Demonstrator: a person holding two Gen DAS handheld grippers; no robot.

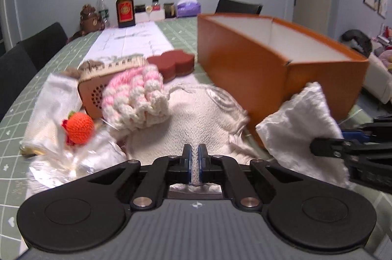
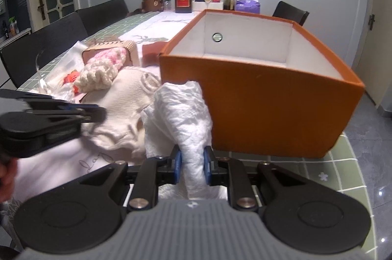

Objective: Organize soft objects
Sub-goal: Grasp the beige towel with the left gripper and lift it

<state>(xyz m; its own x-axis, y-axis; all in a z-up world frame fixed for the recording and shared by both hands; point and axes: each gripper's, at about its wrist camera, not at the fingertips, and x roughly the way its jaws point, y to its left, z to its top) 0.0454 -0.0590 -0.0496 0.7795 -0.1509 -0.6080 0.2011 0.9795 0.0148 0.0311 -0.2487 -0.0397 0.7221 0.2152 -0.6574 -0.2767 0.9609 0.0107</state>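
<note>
Left gripper (image 1: pixel 195 157) first: its 2 blue pads are pressed almost together, with only a thin sliver between them, right over the cream knit cloth (image 1: pixel 196 112). A bit of that cloth's weave shows in the sliver, so the pads look pinched on a fold of it, low on the near edge. The cloth is spread on the table (image 1: pixel 29 78) in the middle of the pile.

Over to the right gripper (image 2: pixel 192 165): narrowly parted, and its 2 pads are clamped on a crumpled white towel (image 2: pixel 181 108). The towel bunches up between the fingers and rises ahead of them, its top edge against the front wall of the orange box (image 2: pixel 269 108). From the left wrist view the same towel (image 1: pixel 299 122) hangs at the right, with the right gripper's black fingers coming in from the edge.

The box stands open, white inside; no item shows in the part of its interior in view. It sits at the right of the pile, just beside the cream cloth.

Still on the table behind the cloth: a pink and white crocheted piece (image 1: pixel 137 98), a small orange knitted strawberry (image 1: pixel 79 127), a wooden box with holes (image 1: pixel 98 88) and a dark red sponge (image 1: pixel 174 63). Clear wrapping (image 1: pixel 73 162) lies at the near left.
</note>
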